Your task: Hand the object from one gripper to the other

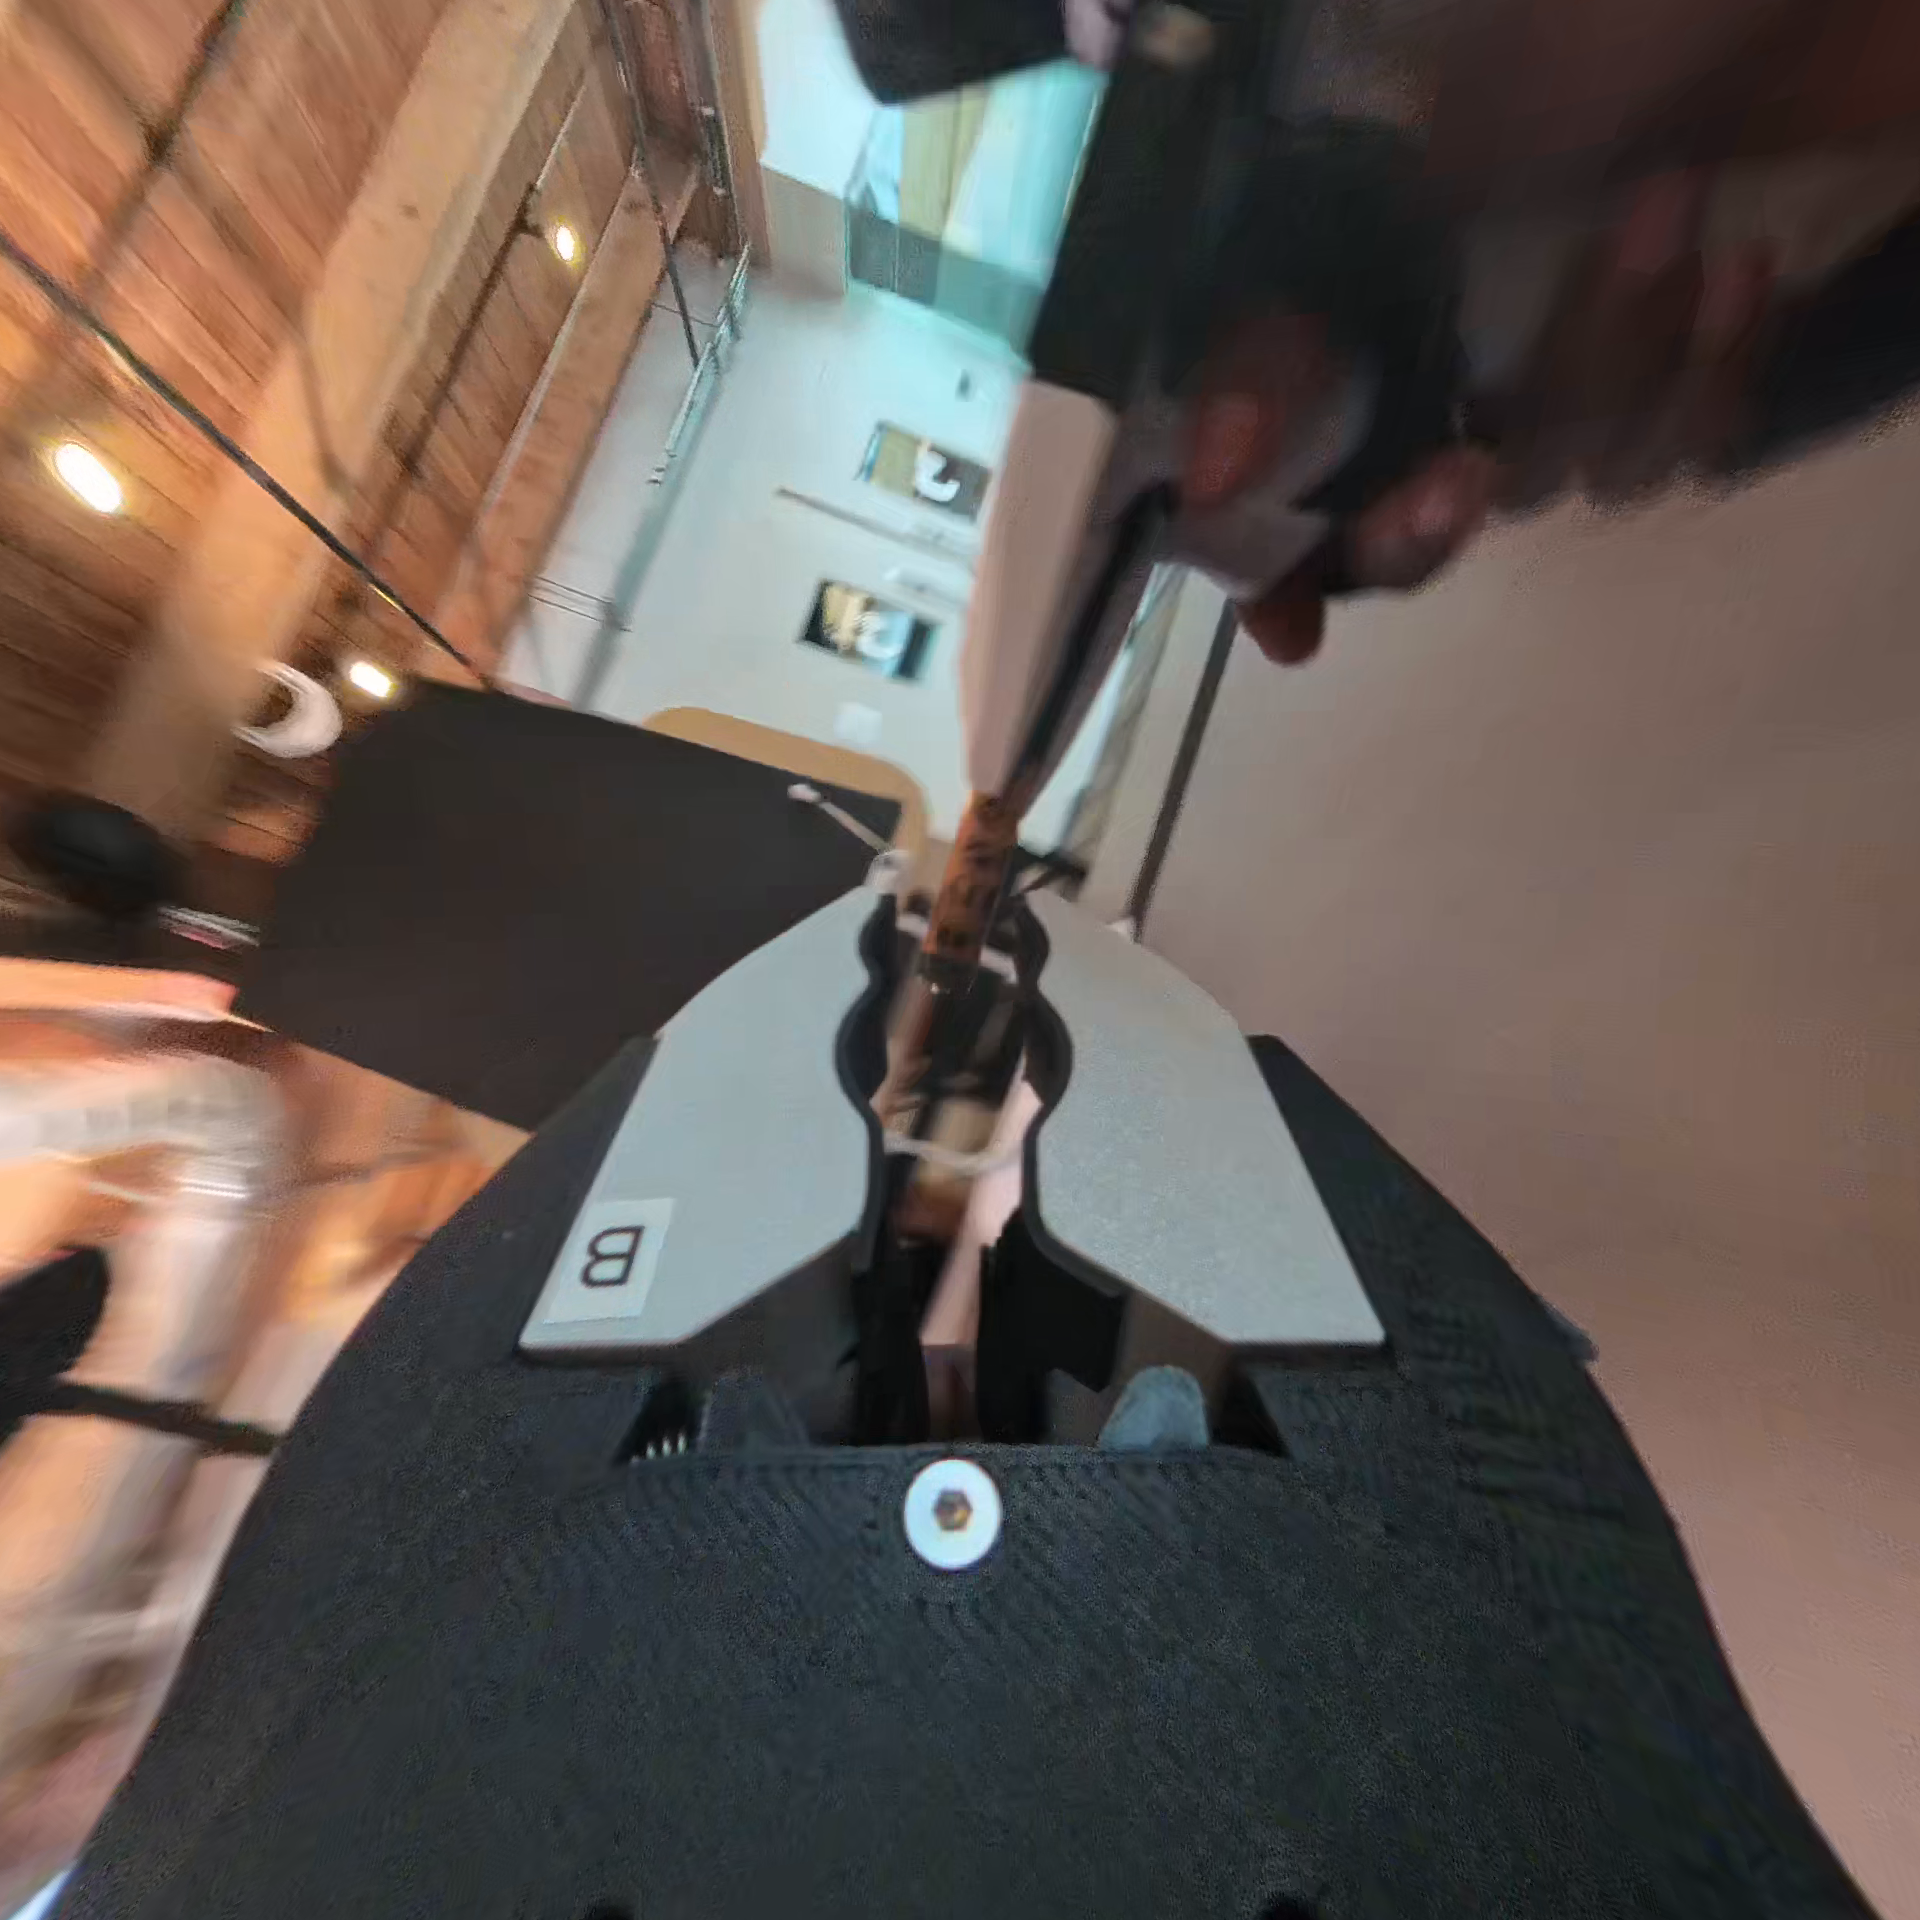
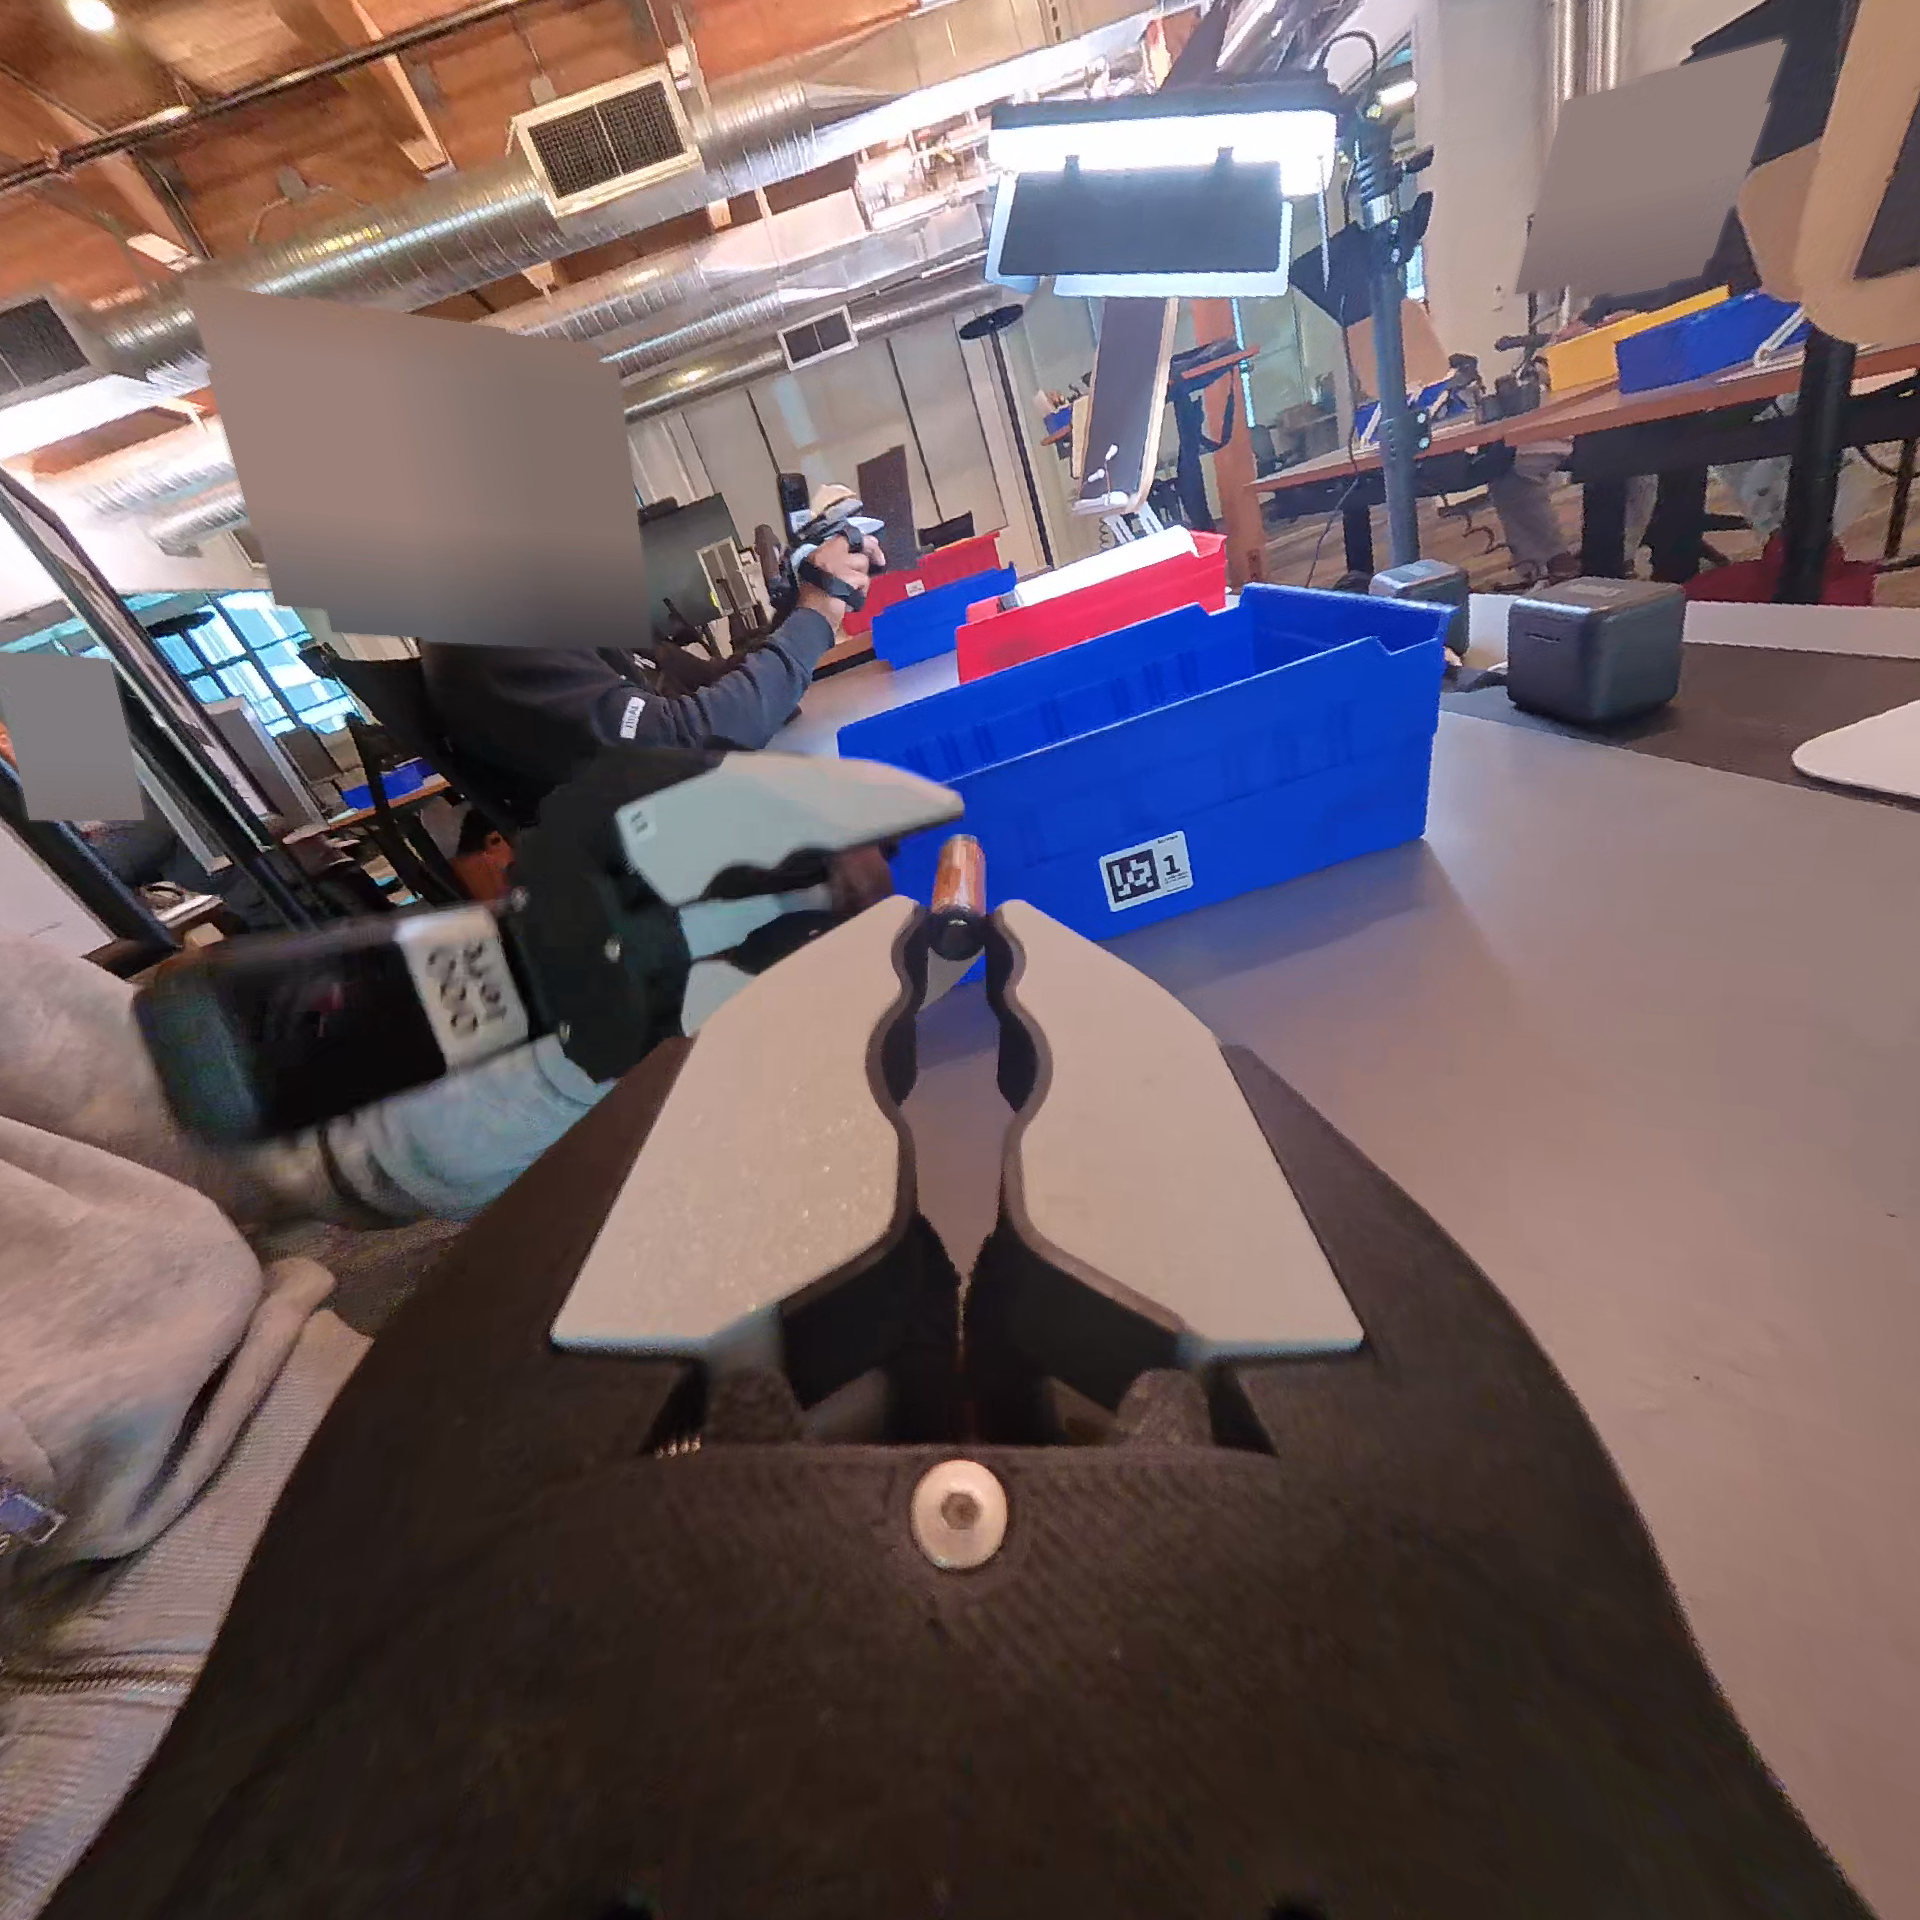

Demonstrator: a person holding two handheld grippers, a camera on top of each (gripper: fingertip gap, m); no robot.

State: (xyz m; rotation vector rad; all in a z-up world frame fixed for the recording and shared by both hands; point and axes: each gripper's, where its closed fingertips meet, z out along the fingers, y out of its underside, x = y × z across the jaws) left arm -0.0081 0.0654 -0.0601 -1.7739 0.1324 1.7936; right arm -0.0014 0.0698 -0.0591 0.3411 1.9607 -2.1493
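The right hand-held gripper [image 2: 957,928] is pinching a small copper-and-black battery [image 2: 955,896] between the very tips of its grey fingers [image 2: 1101,1049], the jaws drawn narrow around the cell's black end while the copper end is sticking up and forward above the grey worktop [image 2: 1507,1039]. The left hand-held gripper [image 2: 831,868] is coming in from the left, turned on its side, its two grey fingers parted, with the upper fingertip just beside the battery's copper end; whether it is touching the cell cannot be told. In the left wrist view, which is heavily blurred, the battery [image 1: 966,894] is lying in the gap between the left hand-held gripper's [image 1: 961,914] spread tips, and the right one's fingers are reaching down to it from above, with a person's hand [image 1: 1382,509] gripping that tool. Behind the battery a blue bin [image 2: 1195,748] bearing a square marker label is sitting on the worktop.
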